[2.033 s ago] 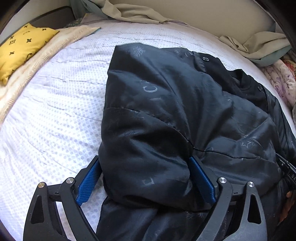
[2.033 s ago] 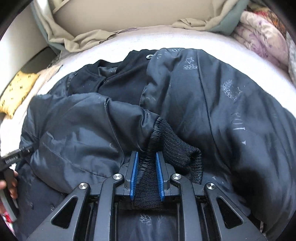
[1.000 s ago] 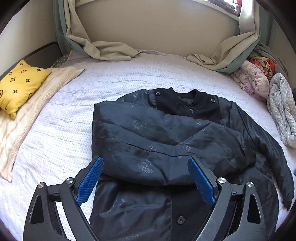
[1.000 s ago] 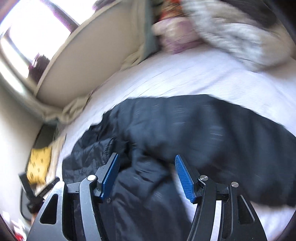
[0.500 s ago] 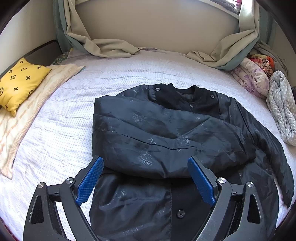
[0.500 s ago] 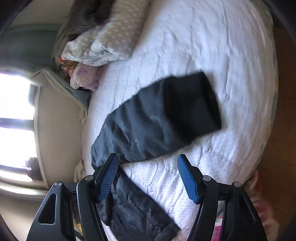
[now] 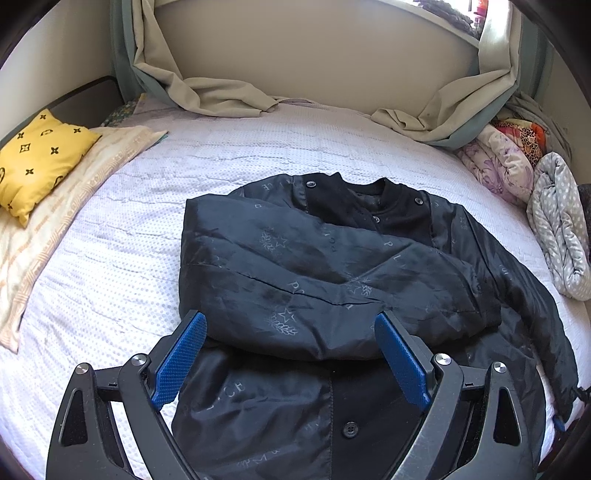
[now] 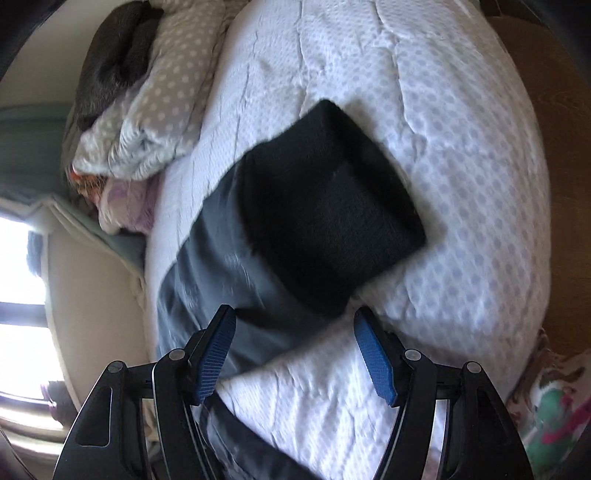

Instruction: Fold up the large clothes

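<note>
Jacket (image 7: 332,280) lies mid-bed (image 7: 129,258), one sleeve folded across; its other sleeve's cuff (image 8: 332,221), mid-frame, lies just ahead of the spread, empty right gripper (image 8: 295,354), left gripper (image 7: 291,362) likewise spread.

Daylight from a window (image 7: 454,14) at the top right of the left wrist view falls across the white dotted quilted bed (image 7: 122,258), lighting it brightly and evenly; the dark navy satin jacket with faint printed lettering (image 7: 314,266) shows soft sheen on its folds and deep shade in its creases. That view is sharp, with strong fisheye bending and black vignetting at the corners. In the right wrist view a blown-out window (image 8: 18,266) glares at the left edge. Motion blur smears the jacket's black ribbed knit cuff (image 8: 332,229) and the quilt, while the blue-padded right claw (image 8: 295,354) stays crisp. Its corners darken too.
</note>
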`<state>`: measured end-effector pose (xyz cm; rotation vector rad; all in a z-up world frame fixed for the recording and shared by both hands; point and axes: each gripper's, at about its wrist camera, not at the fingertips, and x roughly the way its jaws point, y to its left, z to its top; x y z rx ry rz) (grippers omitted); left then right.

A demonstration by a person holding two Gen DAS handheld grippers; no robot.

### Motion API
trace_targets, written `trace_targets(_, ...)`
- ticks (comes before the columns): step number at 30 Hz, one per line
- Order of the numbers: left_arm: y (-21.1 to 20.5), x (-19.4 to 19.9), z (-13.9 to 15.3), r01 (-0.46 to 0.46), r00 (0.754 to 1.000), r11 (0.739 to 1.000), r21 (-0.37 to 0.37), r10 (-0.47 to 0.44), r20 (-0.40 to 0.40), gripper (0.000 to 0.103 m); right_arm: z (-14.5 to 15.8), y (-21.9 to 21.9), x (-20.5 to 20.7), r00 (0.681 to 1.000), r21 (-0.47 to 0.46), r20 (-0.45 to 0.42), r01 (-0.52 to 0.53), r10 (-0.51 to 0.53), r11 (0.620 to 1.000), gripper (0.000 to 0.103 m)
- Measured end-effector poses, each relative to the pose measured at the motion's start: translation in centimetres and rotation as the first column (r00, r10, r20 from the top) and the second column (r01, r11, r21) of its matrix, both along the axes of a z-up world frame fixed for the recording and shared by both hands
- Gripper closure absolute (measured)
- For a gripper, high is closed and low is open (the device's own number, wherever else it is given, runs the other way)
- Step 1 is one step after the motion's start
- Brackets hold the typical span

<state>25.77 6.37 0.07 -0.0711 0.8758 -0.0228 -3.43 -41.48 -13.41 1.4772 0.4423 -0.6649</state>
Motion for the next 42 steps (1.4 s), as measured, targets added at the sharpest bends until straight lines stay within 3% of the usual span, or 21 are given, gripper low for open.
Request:
trace_targets(5, 0.1, 0.2, 0.0, -0.007, 1.0, 1.0, -0.011, 0.007, -0.002, 0.009, 0.0, -1.2, 0.1, 0.997, -0.038, 0.02, 0.077, -0.077, 0.996, 0.036)
trace_targets(8, 0.1, 0.2, 0.1, -0.003, 1.0, 1.0, -0.013, 0.003, -0.001, 0.009, 0.2, -1.8, 0.7, 0.997, -0.07, 0.011, 0.073, -0.072, 0.995, 0.037)
trace_targets(13, 0.3, 0.2, 0.3, -0.005, 1.0, 1.0, -0.023, 0.005, 0.002, 0.009, 1.0, -2.8, 1.5, 0.999, -0.162, -0.027, 0.038, -0.043, 0.986, 0.061)
trace_targets(18, 1.0, 0.4, 0.5, -0.025, 1.0, 0.998, -0.051, 0.025, 0.002, 0.009, 2.1, -3.4, 1.7, 0.999, -0.227, -0.04, 0.004, -0.014, 0.974, 0.074)
trace_targets(22, 1.4, 0.4, 0.8, -0.034, 0.999, 0.997, -0.068, 0.034, 0.006, 0.009, 5.0, -2.6, 2.5, 0.997, -0.347, -0.073, -0.045, 0.021, 0.937, 0.079)
trace_targets(28, 1.5, 0.4, 1.4, -0.041, 0.999, 0.996, -0.084, 0.043, 0.019, 0.009, 11.1, -0.3, 4.3, 0.989, -0.556, -0.133, -0.125, 0.061, 0.822, 0.08)
trace_targets(35, 1.6, 0.3, 2.1, -0.044, 0.998, 0.995, -0.094, 0.048, 0.037, 0.009, 17.0, 4.3, 9.0, 0.964, -0.74, -0.23, -0.261, 0.131, 0.62, 0.08)
trace_targets(42, 1.9, 0.6, 2.6, -0.055, 0.997, 0.992, -0.115, 0.06, 0.044, 0.009, 19.3, 11.7, 15.9, 0.908, -0.812, -0.329, -0.413, 0.26, 0.413, 0.082)
